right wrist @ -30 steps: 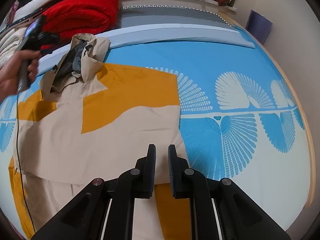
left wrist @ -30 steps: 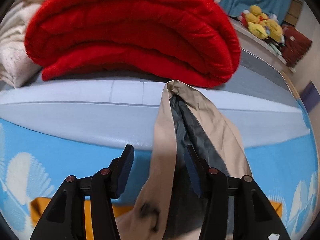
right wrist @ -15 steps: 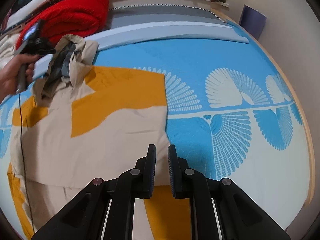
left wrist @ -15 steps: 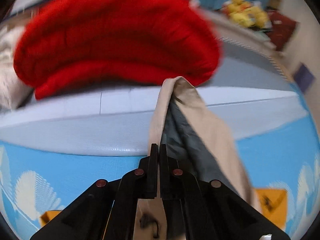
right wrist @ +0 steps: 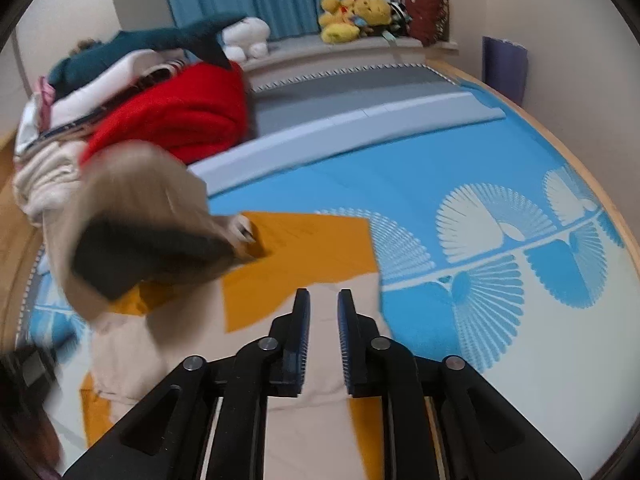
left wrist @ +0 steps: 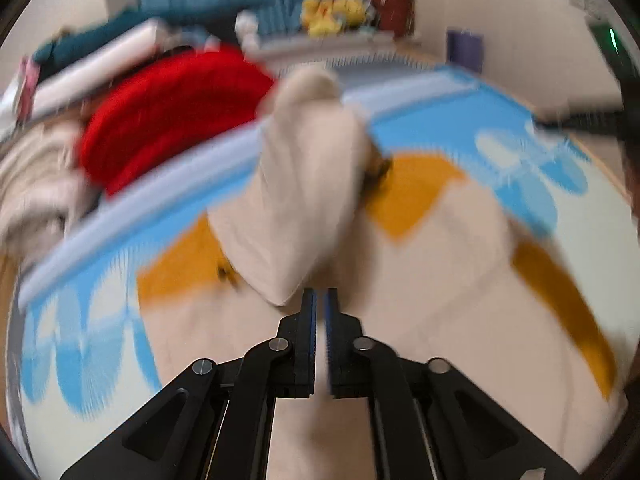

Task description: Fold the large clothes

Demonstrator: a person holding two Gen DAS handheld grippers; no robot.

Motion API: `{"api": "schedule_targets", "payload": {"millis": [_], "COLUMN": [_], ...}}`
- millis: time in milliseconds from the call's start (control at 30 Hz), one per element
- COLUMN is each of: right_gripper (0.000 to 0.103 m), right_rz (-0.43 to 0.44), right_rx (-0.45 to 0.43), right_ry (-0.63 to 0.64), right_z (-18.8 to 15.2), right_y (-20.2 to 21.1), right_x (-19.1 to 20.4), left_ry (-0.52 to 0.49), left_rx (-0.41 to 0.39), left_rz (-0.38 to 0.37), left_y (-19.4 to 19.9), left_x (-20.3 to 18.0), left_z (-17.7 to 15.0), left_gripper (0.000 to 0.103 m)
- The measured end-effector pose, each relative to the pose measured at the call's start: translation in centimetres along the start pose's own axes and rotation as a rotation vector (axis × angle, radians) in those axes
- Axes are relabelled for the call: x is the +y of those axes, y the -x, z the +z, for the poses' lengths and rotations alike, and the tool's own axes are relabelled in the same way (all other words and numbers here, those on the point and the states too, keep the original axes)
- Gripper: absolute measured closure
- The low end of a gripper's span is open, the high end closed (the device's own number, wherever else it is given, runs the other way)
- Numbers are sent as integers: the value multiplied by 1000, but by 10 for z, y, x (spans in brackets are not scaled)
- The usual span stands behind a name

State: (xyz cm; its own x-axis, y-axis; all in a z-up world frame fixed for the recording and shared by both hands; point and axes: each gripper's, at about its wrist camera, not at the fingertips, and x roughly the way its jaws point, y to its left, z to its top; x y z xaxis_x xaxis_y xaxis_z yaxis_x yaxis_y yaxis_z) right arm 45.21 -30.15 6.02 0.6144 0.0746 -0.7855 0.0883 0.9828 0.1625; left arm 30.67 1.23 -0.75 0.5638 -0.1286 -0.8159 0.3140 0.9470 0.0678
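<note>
A large beige and orange jacket (right wrist: 296, 264) lies spread on the blue patterned bed sheet (right wrist: 460, 184). Its beige hood with grey lining (right wrist: 140, 232) is lifted and swings over the jacket body, blurred by motion. In the left wrist view the hood (left wrist: 308, 184) hangs just ahead of my left gripper (left wrist: 320, 308), whose jaws are nearly together with a beige edge of the hood between the tips. My right gripper (right wrist: 323, 300) hovers over the jacket's right edge, jaws slightly apart and empty.
A folded red blanket (right wrist: 180, 116) and stacked laundry (right wrist: 80, 92) lie at the bed's far left. Plush toys (right wrist: 352, 12) and a red cushion (right wrist: 426, 8) sit on the ledge under blue curtains. A wall runs along the right of the bed.
My left gripper closed on the hood's edge, then pulled back and up, swinging the hood over the jacket body. My right gripper rose slightly and its jaws parted a little.
</note>
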Motion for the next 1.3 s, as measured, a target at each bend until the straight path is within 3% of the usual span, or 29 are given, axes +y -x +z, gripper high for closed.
{"api": "schedule_targets", "payload": {"millis": [100,167,300,467,633,867,900,1033,1100,1167,1233,1300], "right_gripper": [69,68,67,67,67,67,69,93,98,98,99,100], "right_rz": [68,101,213,327,326,275,281,305,327,378,436,483], "right_rx": [-11,-3,72,229,354,413,424,433,417,376,324,263], "right_ry": [-24,-29,-43,-53,-57,-99,-115,-172,-182,-204,-222,-240], "right_z": [-5,-9,-22,-45,-69,-76,-78,-78,-73,-64,-55,-48], "right_y": [5,5,-11,-52,-96,-135,-141,-154,-152,-144,-134,-123], "right_x": [9,16,39,72,93,92,91,86,83,81,80,76], "left_ry": [142,263,563,711,799,934,954,977,991,1011,985,906], "left_rx": [79,102,157,228,296,311,316,341,349,334,258,149], "left_rz": [15,6,-95,-176,-233,-293,-299,-324,-331,-367,-352,-277], "left_y": [5,8,-12,-53,-81,-106,-111,-129,-135,-130,-108,-78], "left_x": [15,31,70,93,107,111,111,109,108,111,114,116], "left_z": [-23,-25,-29,-36,-47,-54,-55,-59,-60,-58,-43,-22], "left_gripper": [94,94,91,84,76,71,71,71,75,101,101,101]}}
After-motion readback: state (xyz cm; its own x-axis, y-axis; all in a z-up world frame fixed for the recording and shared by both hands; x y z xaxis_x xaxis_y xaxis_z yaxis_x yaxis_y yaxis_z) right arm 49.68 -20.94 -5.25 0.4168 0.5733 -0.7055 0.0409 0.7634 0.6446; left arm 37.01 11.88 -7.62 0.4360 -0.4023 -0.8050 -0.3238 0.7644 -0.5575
